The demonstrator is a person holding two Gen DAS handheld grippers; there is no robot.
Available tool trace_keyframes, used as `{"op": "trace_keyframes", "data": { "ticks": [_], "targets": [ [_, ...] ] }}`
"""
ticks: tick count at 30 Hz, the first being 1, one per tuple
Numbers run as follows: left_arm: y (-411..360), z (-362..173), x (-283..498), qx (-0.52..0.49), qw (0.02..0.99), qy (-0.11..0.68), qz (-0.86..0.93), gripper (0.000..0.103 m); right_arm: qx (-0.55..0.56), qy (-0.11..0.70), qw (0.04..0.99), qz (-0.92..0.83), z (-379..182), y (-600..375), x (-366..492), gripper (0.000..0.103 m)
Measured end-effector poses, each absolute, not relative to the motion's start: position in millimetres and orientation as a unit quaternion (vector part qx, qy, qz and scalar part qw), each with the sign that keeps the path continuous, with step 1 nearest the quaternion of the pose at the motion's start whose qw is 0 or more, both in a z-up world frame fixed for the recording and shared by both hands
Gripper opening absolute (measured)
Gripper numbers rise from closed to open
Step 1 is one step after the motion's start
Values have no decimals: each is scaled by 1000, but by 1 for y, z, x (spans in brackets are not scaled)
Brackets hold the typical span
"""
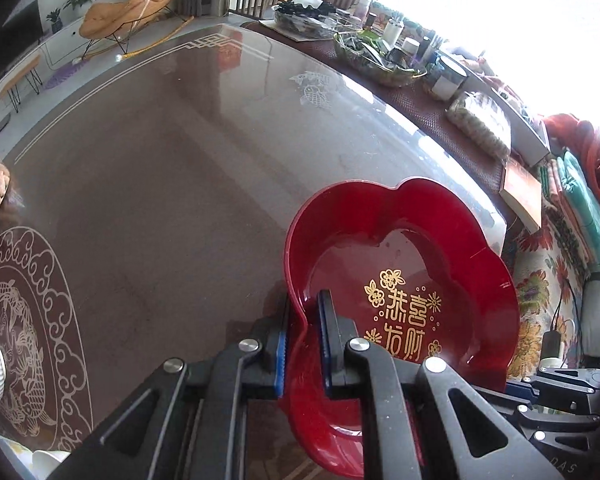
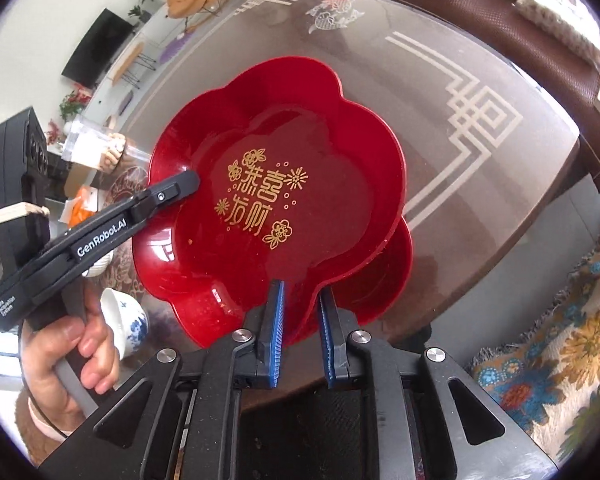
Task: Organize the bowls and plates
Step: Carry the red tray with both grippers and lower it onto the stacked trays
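Observation:
A red flower-shaped plate [image 1: 404,248] with gold characters fills the lower right of the left wrist view. My left gripper [image 1: 305,320] is shut on its near rim. In the right wrist view the same top plate [image 2: 276,184] lies tilted over a second red plate [image 2: 384,280] beneath it. My right gripper [image 2: 300,304] has its jaws around the near rims of the red plates; I cannot tell if the pads touch. My left gripper also shows in the right wrist view [image 2: 172,188], clamped on the top plate's left rim.
The glass-topped brown table [image 1: 172,184] has cluttered bowls and jars [image 1: 380,56] along its far edge. A blue-and-white cup [image 2: 126,320] and a clear container of snacks [image 2: 96,148] stand left of the plates. A floral rug [image 2: 556,344] lies at right.

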State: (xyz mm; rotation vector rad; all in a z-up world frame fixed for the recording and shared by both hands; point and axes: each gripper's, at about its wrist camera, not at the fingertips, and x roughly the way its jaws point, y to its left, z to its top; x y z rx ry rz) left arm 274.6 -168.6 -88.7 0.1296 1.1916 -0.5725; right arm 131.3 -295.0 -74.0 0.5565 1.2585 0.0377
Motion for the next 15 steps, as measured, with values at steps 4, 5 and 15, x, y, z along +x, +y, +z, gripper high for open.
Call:
{"op": "trace_keyframes", "data": {
  "ticks": [4, 5, 15],
  "targets": [
    [-170, -100, 278, 73, 782, 562, -259, 12, 279, 583, 763, 22, -85, -296, 129, 21],
    [-169, -102, 279, 70, 780, 566, -256, 12, 281, 584, 762, 23, -87, -298, 127, 22],
    [-174, -97, 281, 103, 790, 554, -241, 13, 284, 562, 776, 19, -84, -304, 116, 59]
  ]
}}
